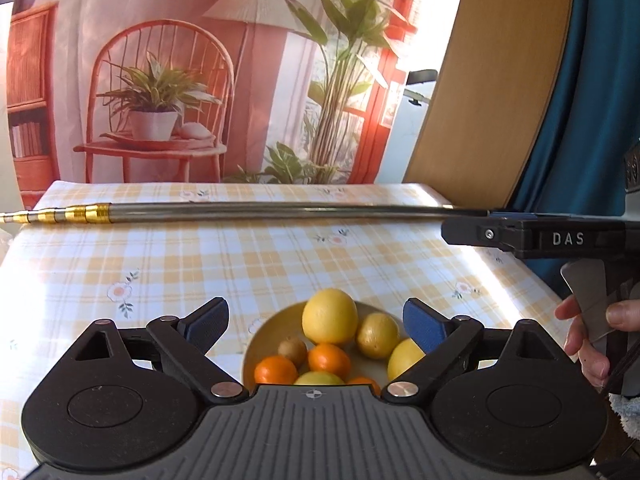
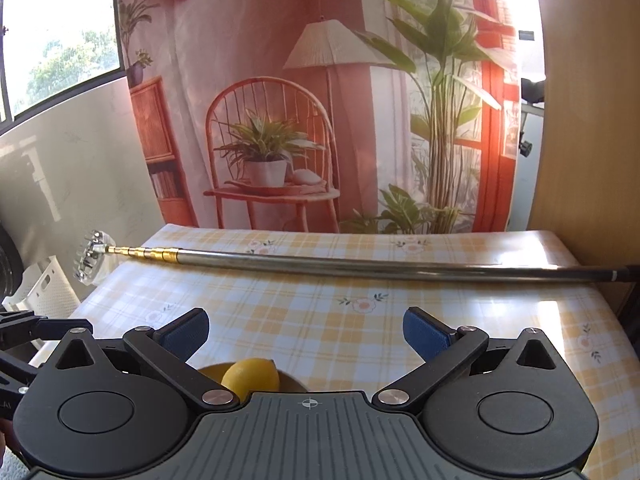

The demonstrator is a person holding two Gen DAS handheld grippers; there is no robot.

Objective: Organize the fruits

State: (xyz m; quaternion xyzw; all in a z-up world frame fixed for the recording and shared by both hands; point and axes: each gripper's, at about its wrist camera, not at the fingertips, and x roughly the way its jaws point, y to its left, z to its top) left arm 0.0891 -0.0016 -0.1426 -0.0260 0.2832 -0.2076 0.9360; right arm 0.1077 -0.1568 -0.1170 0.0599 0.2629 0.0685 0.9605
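A pale yellow bowl [image 1: 266,330] sits on the checked tablecloth, holding several fruits: a large lemon [image 1: 329,316], smaller yellow fruits [image 1: 377,335], a kiwi [image 1: 293,351] and tangerines [image 1: 329,359]. My left gripper [image 1: 316,322] hovers just above the bowl, open, its blue pads [image 1: 424,328] wide on either side of the fruit. In the right wrist view my right gripper [image 2: 306,332] is open too, with nothing between its fingers; one lemon [image 2: 251,376] and the bowl rim [image 2: 210,371] peek out below it.
A long telescopic metal rod [image 2: 360,266] with gold segments lies across the far part of the table [image 1: 200,264]. A printed backdrop hangs behind. A wooden panel [image 1: 492,92] stands at the right. A hand [image 1: 588,340] holds the other tool at the right edge.
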